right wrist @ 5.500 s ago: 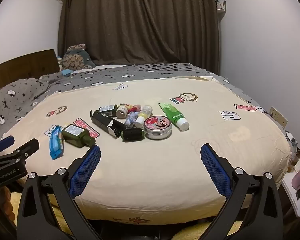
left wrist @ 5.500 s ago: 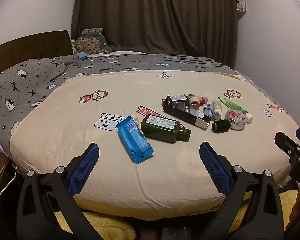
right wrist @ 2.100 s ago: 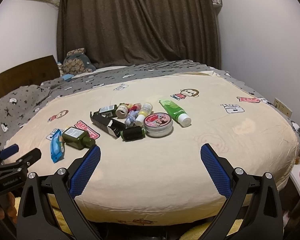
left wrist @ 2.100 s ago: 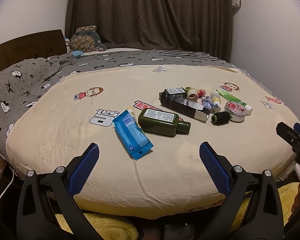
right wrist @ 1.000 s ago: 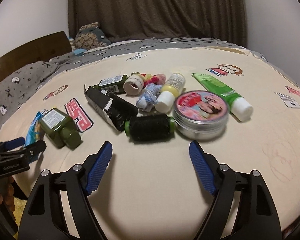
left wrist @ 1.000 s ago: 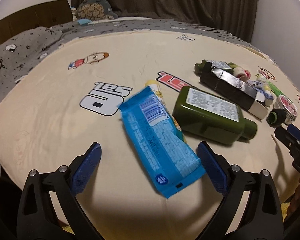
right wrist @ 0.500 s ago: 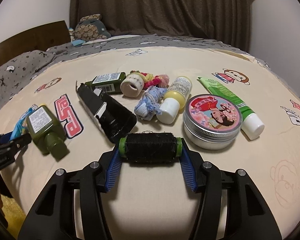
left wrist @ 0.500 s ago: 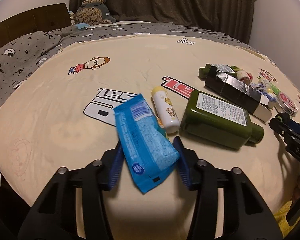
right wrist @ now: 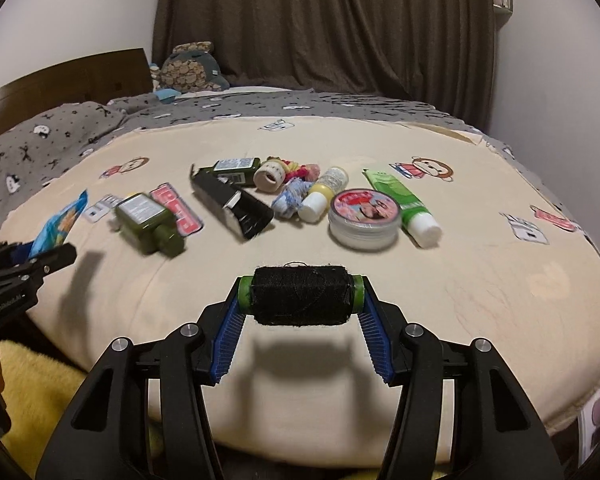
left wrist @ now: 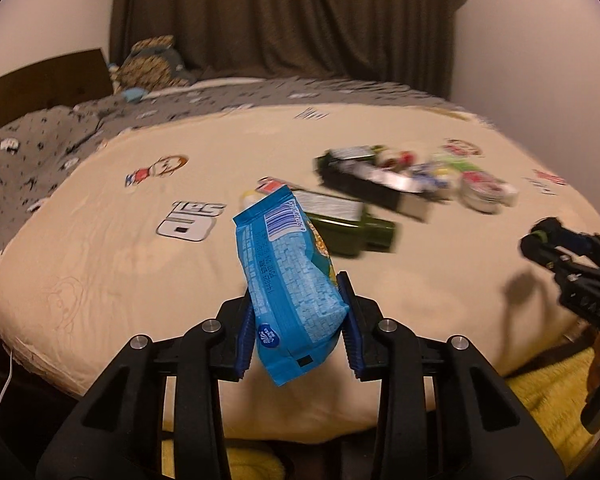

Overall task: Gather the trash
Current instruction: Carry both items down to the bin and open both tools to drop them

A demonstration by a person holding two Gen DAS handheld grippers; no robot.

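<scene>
My left gripper [left wrist: 298, 322] is shut on a blue snack wrapper [left wrist: 288, 276] and holds it lifted above the cream bedspread [left wrist: 100, 280]. My right gripper [right wrist: 300, 312] is shut on a black thread spool [right wrist: 300, 296] with green ends, raised over the bed. On the bed lie a dark green bottle [right wrist: 148, 220], a black box [right wrist: 236, 206], a small green bottle [right wrist: 232, 168], a tape roll [right wrist: 270, 176], a yellow-white bottle [right wrist: 322, 194], a pink round tin [right wrist: 364, 220] and a green tube [right wrist: 404, 204]. The left gripper and wrapper show at the left of the right wrist view [right wrist: 40, 256].
A grey patterned quilt [right wrist: 60, 140] and a stuffed toy [right wrist: 192, 68] lie at the head of the bed by a wooden headboard [right wrist: 60, 80]. Dark curtains [right wrist: 320, 28] hang behind. A yellow rug [left wrist: 548, 392] lies on the floor by the bed's edge.
Both grippers have lifted and pulled back from the bed. The left one raised the blue wrapper off the bedspread. The right one raised the thread spool away from the tin.
</scene>
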